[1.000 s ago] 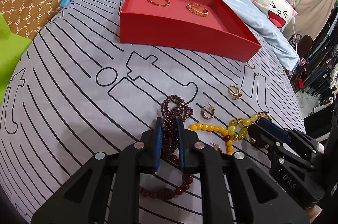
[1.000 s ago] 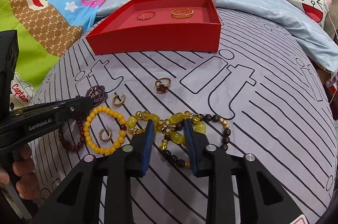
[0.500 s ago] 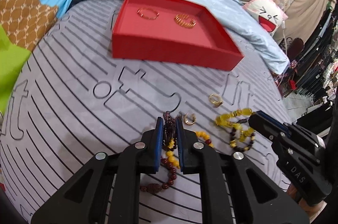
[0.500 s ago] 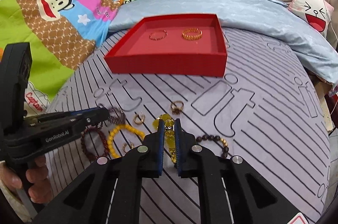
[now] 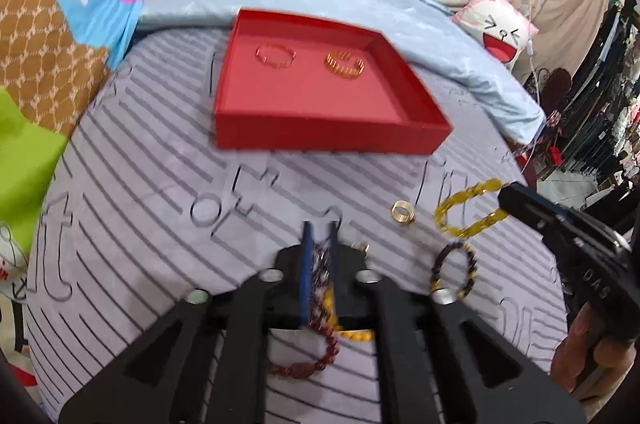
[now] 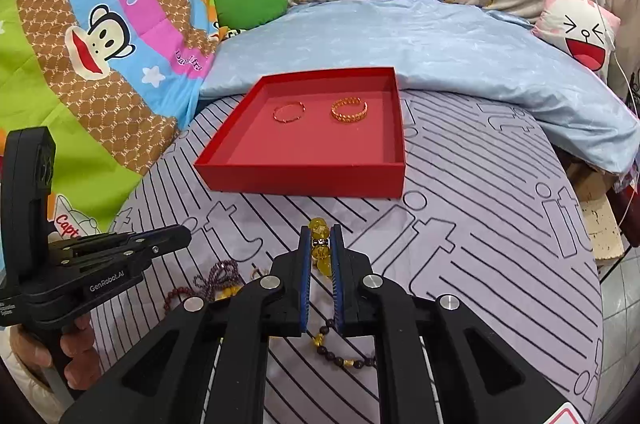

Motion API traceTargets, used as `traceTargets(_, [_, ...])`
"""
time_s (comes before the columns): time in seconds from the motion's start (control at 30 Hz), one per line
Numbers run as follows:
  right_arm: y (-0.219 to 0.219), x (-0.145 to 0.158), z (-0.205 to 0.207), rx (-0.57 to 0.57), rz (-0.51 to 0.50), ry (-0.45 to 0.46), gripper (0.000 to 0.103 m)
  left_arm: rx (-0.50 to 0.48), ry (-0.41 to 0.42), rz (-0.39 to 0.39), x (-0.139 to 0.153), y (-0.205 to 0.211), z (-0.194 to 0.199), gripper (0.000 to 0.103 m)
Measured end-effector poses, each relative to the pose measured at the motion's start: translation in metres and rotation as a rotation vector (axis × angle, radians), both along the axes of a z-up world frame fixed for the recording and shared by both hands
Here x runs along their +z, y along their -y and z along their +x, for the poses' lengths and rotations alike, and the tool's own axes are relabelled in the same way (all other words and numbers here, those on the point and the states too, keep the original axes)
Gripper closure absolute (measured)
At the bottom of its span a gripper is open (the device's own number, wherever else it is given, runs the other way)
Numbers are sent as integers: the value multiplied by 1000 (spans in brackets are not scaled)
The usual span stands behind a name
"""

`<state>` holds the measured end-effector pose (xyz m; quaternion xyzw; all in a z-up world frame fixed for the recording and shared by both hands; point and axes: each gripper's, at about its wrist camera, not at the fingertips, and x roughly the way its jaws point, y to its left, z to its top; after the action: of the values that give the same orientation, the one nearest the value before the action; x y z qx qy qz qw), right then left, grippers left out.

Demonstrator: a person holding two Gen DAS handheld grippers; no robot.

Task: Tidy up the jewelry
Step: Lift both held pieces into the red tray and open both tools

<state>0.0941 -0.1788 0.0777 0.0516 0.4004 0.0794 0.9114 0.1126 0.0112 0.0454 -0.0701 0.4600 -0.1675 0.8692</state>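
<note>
A red tray (image 5: pixel 328 138) (image 6: pixel 304 176) lies on the striped bed cover and holds a thin gold bangle (image 5: pixel 275 55) (image 6: pixel 289 112) and a gold chain bangle (image 5: pixel 345 64) (image 6: pixel 349 109). My left gripper (image 5: pixel 319 236) is shut on a dark purple bead bracelet (image 5: pixel 320 260), lifted off the cover. My right gripper (image 6: pixel 320 240) is shut on a yellow bead bracelet (image 6: pixel 319 251) (image 5: pixel 466 214), lifted too, in front of the tray. A dark red bead bracelet (image 5: pixel 308 364), a gold ring (image 5: pixel 402 212) and a dark bead bracelet (image 5: pixel 454 274) lie on the cover.
A blue pillow (image 6: pixel 420 40) lies behind the tray, with a cartoon blanket (image 6: pixel 100 24) on the left and a pink cushion (image 6: pixel 580 28) at the right. The bed edge drops off at the right (image 6: pixel 600 264).
Both grippers have closed on their bracelets and lifted them off the cover, moving up and back. The tray looks farther away in both views.
</note>
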Motion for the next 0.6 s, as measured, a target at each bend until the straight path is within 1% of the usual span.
traceTargets(0.03, [0, -3, -1, -1, 2, -8, 94, 10, -14, 8, -6, -1, -3, 67])
traceTargets(0.07, [1, -5, -2, -2, 5, -15, 94, 16, -18, 14, -10, -1, -4, 58])
traceTargets(0.13, [1, -10, -4, 0, 9, -29, 94, 25, -30, 29, -19, 0, -7, 56])
traceTargets(0.23, [-1, -15, -6, 7, 13, -41, 94, 19, -58, 43, -33, 5, -6, 56])
traceTargets(0.3, [-2, -17, -6, 11, 14, -44, 94, 6, -62, 52, -38, 9, -6, 57])
traceTargets(0.33, [-2, -17, -7, 12, 14, -44, 94, -2, -62, 63, -40, 11, -6, 57])
traceTargets(0.4, [-3, -17, -6, 12, 16, -45, 94, -14, -71, 62, -44, 12, -6, 62])
traceTargets(0.47, [-3, -18, -6, 12, 17, -47, 94, -28, -68, 59, -45, 14, -6, 75])
traceTargets(0.5, [-3, -18, -5, 13, 18, -47, 94, -35, -74, 54, -46, 14, -6, 78])
traceTargets(0.57, [-3, -18, -5, 14, 18, -45, 94, -44, -81, 43, -46, 13, -5, 89])
traceTargets(0.6, [-3, -17, -5, 14, 18, -43, 94, -48, -84, 35, -44, 12, -4, 91])
